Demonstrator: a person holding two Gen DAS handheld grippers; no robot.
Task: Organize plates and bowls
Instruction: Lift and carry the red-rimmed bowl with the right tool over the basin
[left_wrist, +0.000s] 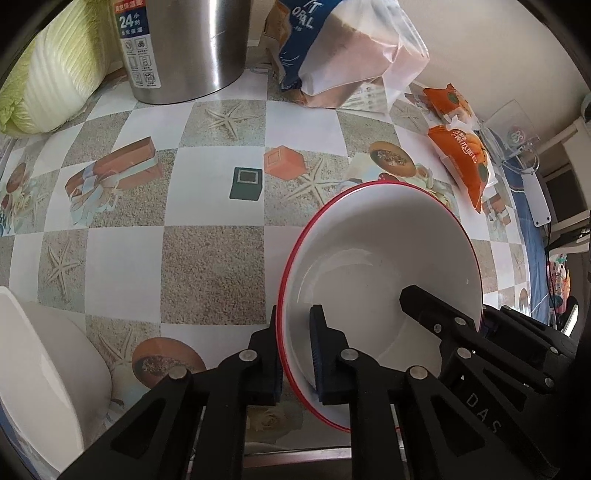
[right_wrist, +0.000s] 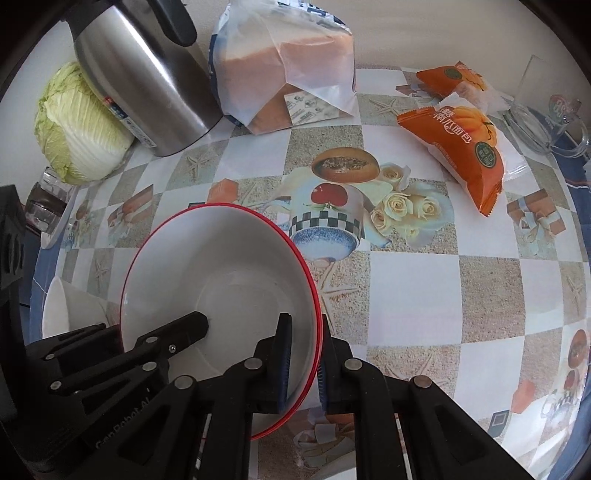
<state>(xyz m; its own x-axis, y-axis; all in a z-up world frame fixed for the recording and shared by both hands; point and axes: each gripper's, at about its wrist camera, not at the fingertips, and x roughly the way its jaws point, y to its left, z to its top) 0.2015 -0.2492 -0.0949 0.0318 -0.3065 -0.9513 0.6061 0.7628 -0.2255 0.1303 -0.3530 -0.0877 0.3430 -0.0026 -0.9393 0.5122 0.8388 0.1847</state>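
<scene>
At 5 o'clock on my left view, left gripper (left_wrist: 295, 354) and right gripper (right_wrist: 304, 365) each pinch opposite rims of the bowl (left_wrist: 380, 266), presumably for steady stacking.

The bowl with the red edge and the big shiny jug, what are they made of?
The bowl looks like glazed ceramic, maybe melamine: smooth, white, glossy, with soft highlights inside. The jug looks like brushed stainless steel: silvery with streaky reflections, and a black handle, likely plastic.
</scene>
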